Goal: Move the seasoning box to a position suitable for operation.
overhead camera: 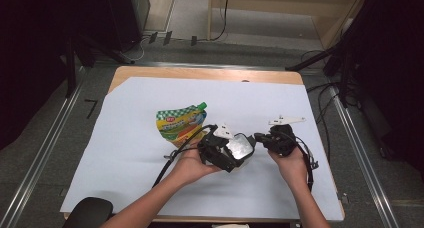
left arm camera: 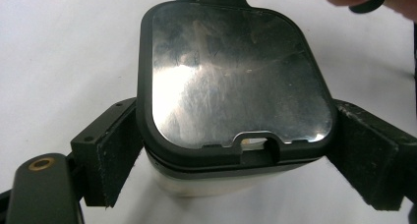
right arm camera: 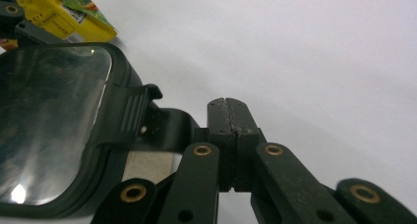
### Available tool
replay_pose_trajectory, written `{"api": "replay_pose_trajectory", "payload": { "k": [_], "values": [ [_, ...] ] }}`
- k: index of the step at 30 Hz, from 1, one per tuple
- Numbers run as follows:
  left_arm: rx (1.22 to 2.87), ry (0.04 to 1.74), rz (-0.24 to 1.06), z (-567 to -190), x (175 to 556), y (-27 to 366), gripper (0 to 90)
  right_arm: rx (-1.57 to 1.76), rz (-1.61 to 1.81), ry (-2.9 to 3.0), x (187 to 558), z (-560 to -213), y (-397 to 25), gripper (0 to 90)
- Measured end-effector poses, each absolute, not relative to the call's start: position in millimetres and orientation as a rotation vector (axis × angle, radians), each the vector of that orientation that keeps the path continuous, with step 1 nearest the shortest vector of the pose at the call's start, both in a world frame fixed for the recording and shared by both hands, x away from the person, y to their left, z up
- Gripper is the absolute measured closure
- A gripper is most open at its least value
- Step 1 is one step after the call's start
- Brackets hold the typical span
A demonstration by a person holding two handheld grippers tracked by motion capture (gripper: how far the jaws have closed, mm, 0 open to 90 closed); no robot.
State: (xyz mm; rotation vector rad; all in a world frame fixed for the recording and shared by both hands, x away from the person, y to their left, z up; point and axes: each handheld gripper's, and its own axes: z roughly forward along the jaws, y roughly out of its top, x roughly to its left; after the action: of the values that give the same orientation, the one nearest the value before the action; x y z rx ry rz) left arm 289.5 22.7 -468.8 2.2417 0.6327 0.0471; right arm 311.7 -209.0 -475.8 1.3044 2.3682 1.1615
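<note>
Held the left gripper (left arm camera: 239, 153) in the left hand (overhead camera: 192, 163), jaws at a middling width and pressed on two opposite sides of the lidded box (left arm camera: 236, 76). Kept it low over the white paper (overhead camera: 280, 98), near the person's edge and about midway across. Could not tell from the high view whether resting on the sheet or raised a little. Turned the shiny lid upward, black rim all round.

Held the right gripper (right arm camera: 229, 135) just to the box's right in the right hand (overhead camera: 290, 163), jaws pinched fully together on nothing, tips just short of the ribbed black latch (right arm camera: 125, 113) at the box's edge.

Judged the step in hand as springing that latch. Called for a steady squeeze from the left to stop any twisting. Called also for slipping the closed tips under the latch's free lip and levering outward, away from the rim, rather than pressing down on the lid. Risked, with too hard a shove, sliding the box out of the pads.

Left a green-and-yellow spouted pouch (overhead camera: 181, 123) farther back on the paper, just behind the left gripper and apart from the latch side.
</note>
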Motion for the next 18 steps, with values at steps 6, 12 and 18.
{"api": "replay_pose_trajectory", "payload": {
  "k": [6, 12, 18],
  "values": [
    [2.236, 0.61, 0.112, -467.7, 285.3, 21.7, 14.2, 1.284, 1.143, 2.374, 312.4, -479.4, -207.6, 90.0],
    [2.238, 0.597, 0.146, -465.1, 283.6, 22.4, 15.5, 1.293, 1.134, 2.374, 310.3, -479.1, -207.6, 90.0],
    [2.229, 0.587, 0.154, -462.2, 285.7, 26.0, 17.2, 1.286, 1.131, 2.374, 308.6, -478.9, -208.2, 90.0]
  ]
}}
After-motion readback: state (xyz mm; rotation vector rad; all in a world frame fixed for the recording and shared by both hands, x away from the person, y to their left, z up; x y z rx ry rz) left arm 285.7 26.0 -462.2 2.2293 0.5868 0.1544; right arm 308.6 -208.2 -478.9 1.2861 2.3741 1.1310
